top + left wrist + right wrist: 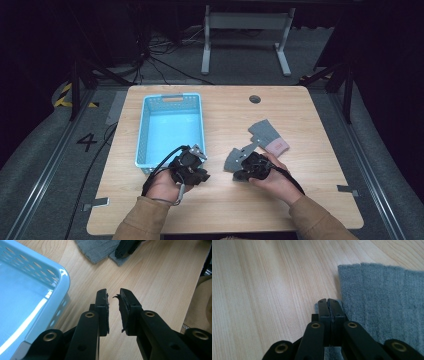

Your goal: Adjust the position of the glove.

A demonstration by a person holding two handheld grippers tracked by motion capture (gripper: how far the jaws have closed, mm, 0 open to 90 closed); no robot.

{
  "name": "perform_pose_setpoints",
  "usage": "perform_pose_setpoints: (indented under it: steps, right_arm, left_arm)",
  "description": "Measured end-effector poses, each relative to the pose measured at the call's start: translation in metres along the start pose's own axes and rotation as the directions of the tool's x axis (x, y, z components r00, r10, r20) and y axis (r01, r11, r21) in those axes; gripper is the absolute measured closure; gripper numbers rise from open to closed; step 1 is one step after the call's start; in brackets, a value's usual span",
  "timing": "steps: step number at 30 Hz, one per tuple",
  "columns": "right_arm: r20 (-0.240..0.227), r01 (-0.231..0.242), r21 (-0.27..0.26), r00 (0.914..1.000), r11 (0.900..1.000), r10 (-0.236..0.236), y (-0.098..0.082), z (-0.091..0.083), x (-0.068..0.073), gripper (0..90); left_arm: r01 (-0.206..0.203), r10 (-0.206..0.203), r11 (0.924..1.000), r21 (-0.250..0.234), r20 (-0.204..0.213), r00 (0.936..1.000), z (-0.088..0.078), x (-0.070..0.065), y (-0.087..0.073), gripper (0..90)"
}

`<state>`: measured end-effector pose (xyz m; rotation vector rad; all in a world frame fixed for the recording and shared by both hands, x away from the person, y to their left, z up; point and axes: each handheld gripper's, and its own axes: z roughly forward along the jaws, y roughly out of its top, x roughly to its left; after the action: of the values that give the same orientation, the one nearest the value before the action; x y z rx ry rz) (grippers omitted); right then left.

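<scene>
Left tongs (114,296): jaws spread a little, a narrow gap between the pads, nothing in it. They sit over bare bench (160,280), tips pointing toward the socks. The blue basket (60,275) lies just beside them on the left of the left gripper view, its rounded corner near the jaw tips. In the high view the left tongs (200,175) rest close to the basket's near right corner, held in the left hand (162,185).

Right tongs (331,302): jaws pressed together, pads touching along their length. They lie at the left edge of the grey sock (382,305); grey cloth shows below and beside the jaws, but whether any of it is caught between the pads I cannot tell. In the high view the right tongs (239,174) sit on the near end of the grey sock (232,159), held by the right hand (272,180). A second sock with a pink toe (267,136) lies beyond them, further right on the bench.
</scene>
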<state>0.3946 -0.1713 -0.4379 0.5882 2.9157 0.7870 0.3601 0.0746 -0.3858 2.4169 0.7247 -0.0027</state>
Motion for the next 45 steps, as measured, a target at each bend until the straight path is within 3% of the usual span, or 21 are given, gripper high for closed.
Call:
perform_pose_setpoints:
  steps: [21,26,30,33,36,45]
  right_arm:
    - [-0.075,0.025,0.058,0.997,0.998,-0.021,-0.013,-0.01,0.013,90.0]
    - [-0.07,0.03,0.062,0.9972,0.998,-0.025,-0.014,-0.011,0.015,90.0]
    - [-0.067,0.014,0.017,0.9977,1.0,-0.012,-0.014,-0.018,0.016,88.8]
    - [-0.047,-0.014,-0.038,0.9988,0.999,0.012,-0.017,-0.032,0.013,87.2]
    - [-0.031,-0.054,-0.099,0.9982,0.994,0.051,-0.02,-0.046,0.01,85.9]
    - [0.008,-0.099,-0.171,0.9947,0.98,0.102,-0.026,-0.064,0.003,85.3]
  left_arm:
    - [-0.025,0.024,0.9997,0.006,0.02,0.9995,0.006,0.0,0.01,76.3]
    - [-0.024,0.024,0.9997,0.004,0.024,0.9994,0.006,-0.001,0.011,75.6]
    - [-0.019,0.02,0.9997,-0.012,0.023,0.9995,0.005,0.0,0.014,73.9]
    - [-0.007,0.008,0.9995,-0.032,0.015,0.9999,0.004,0.001,0.016,70.1]
    - [0.005,-0.005,0.9986,-0.053,0.012,0.9999,0.003,0.003,0.018,68.5]
    - [0.014,-0.014,0.9969,-0.078,0.006,0.9999,0.0,0.003,0.018,67.7]
